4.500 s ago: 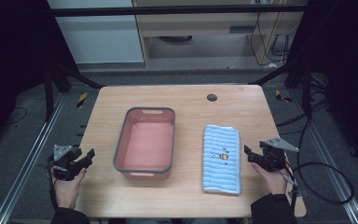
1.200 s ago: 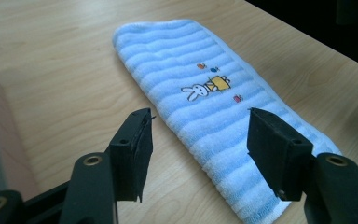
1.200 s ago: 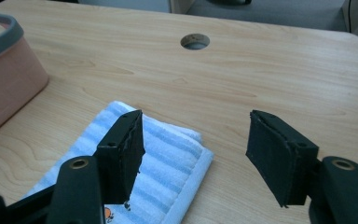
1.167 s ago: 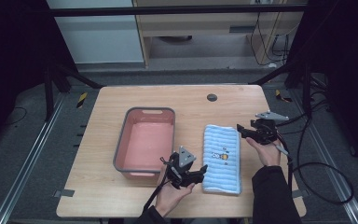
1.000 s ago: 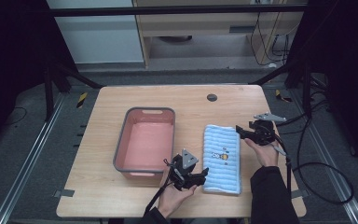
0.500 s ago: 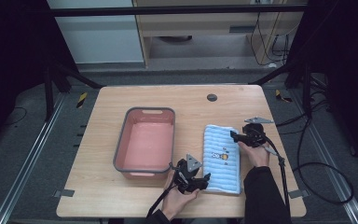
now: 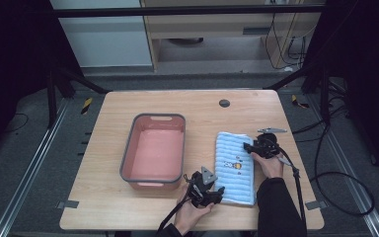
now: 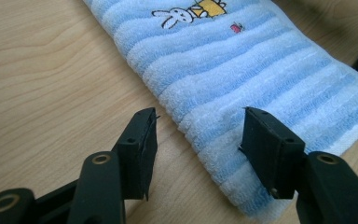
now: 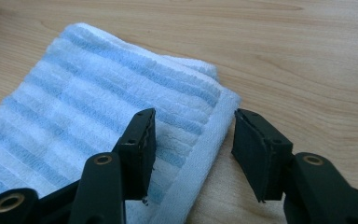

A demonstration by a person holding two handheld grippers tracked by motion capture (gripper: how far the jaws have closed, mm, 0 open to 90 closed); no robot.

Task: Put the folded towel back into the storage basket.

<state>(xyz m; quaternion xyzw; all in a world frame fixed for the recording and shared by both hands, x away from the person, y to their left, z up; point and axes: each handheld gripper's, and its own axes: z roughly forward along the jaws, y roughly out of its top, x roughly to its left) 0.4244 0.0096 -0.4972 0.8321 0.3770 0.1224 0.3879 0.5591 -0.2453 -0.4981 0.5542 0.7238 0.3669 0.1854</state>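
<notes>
Left gripper (image 8: 198,135) straddles the near left edge of the folded blue striped towel (image 8: 242,79); jaws apart, just been closing, one over bare table (image 8: 42,70), one over terry, not yet pinching. Right gripper (image 9: 193,140) likewise straddles the towel's far right corner, jaws apart and just been closing, hem between them. Beyond the left gripper, well left of the towel, sits a pink tub (image 7: 155,150).

- A lab or test room is shown, not a home.
- A wooden table (image 7: 128,207) is set inside a black metal frame (image 7: 187,10).
- Loose cables (image 7: 345,182) are laid on the grey floor (image 7: 24,197).
- Yellow-black tape (image 7: 86,105) is seen on the floor.
- Plain cabinets (image 7: 207,29) are placed behind.
</notes>
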